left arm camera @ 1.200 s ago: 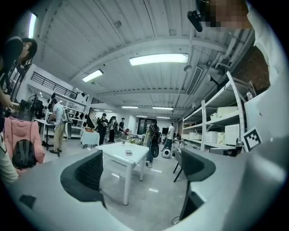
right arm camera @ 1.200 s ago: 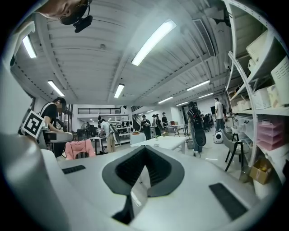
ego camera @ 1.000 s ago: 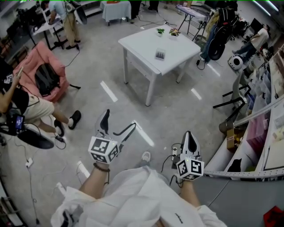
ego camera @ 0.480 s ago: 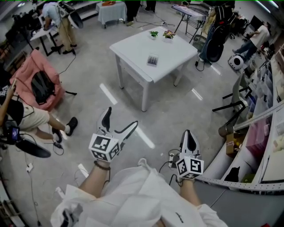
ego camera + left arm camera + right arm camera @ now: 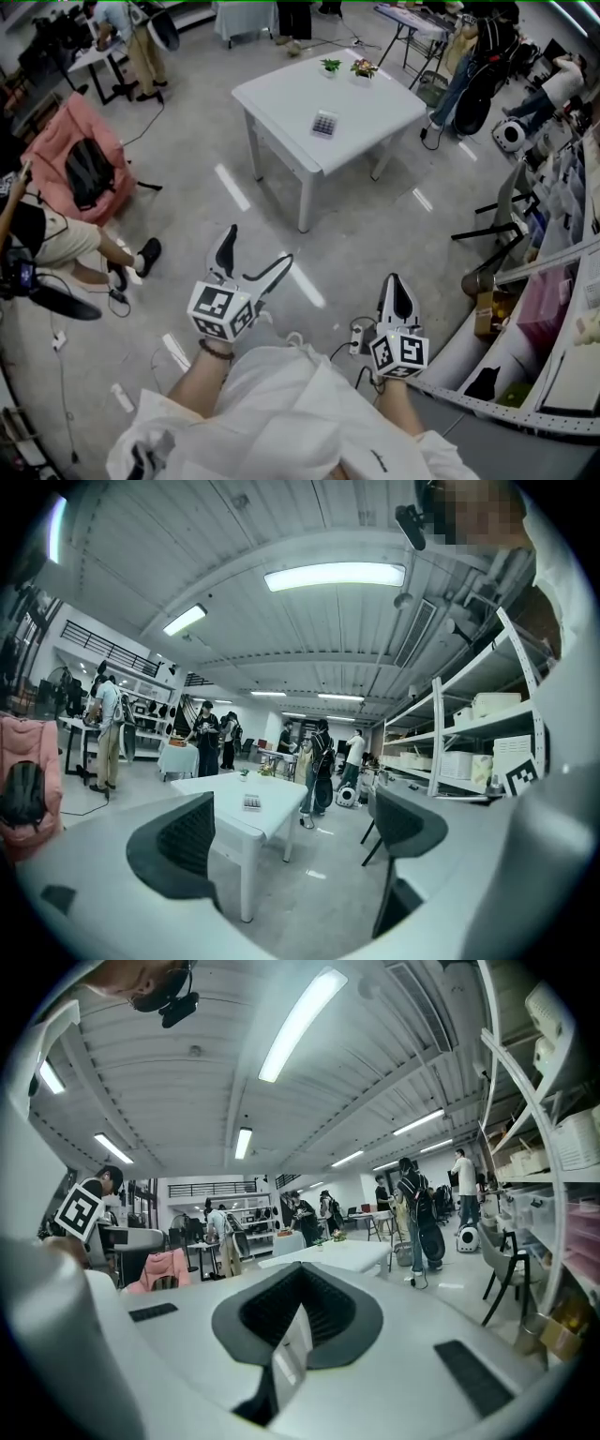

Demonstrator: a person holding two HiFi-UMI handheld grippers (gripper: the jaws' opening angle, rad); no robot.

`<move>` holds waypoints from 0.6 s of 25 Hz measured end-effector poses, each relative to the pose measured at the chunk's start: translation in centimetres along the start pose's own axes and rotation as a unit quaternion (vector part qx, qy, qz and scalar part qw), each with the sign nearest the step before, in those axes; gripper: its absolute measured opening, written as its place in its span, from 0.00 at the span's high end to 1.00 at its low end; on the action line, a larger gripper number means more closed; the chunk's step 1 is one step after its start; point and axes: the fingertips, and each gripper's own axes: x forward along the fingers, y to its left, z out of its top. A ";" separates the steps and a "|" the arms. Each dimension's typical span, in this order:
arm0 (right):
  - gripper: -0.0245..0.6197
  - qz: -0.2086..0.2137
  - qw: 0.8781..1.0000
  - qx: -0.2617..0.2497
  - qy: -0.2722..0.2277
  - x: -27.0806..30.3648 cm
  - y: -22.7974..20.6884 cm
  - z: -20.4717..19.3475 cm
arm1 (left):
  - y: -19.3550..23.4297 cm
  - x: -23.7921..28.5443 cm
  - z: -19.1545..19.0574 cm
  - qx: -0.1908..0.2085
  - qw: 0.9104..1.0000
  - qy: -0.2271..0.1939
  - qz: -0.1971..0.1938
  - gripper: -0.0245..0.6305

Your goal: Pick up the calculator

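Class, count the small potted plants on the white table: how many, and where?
2. A green plant and a flowering plant stand side by side at the far edge of the white table, beyond the calculator. None looks hidden.

One white square table carries one small grey calculator and two small potted plants: one green-leaved plant and one red-flowered plant. There are two handheld grey grippers, the left gripper and the right gripper. One pink padded armchair holds one black backpack. One white power strip lies on the floor.
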 end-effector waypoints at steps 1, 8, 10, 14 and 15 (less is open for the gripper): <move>0.94 0.000 1.000 0.001 0.003 0.3 -0.1 -0.2 | 0.2 0.2 -0.1 -0.002 1.000 0.002 0.002 0.18; 0.93 -0.003 1.000 0.005 0.005 2.2 -0.9 -0.4 | 1.0 2.5 -0.1 -0.006 1.000 0.004 -0.003 0.18; 0.93 -0.005 1.000 0.004 0.003 3.0 -0.8 -0.1 | 1.5 3.4 0.3 -0.005 1.000 0.000 -0.006 0.18; 0.93 -0.013 1.000 -0.001 0.002 5.1 -1.2 0.2 | 2.9 5.8 0.3 -0.011 1.000 0.001 -0.014 0.18; 0.93 -0.017 1.000 -0.001 0.003 5.7 -1.4 0.2 | 3.2 6.5 0.3 -0.013 1.000 0.002 -0.017 0.18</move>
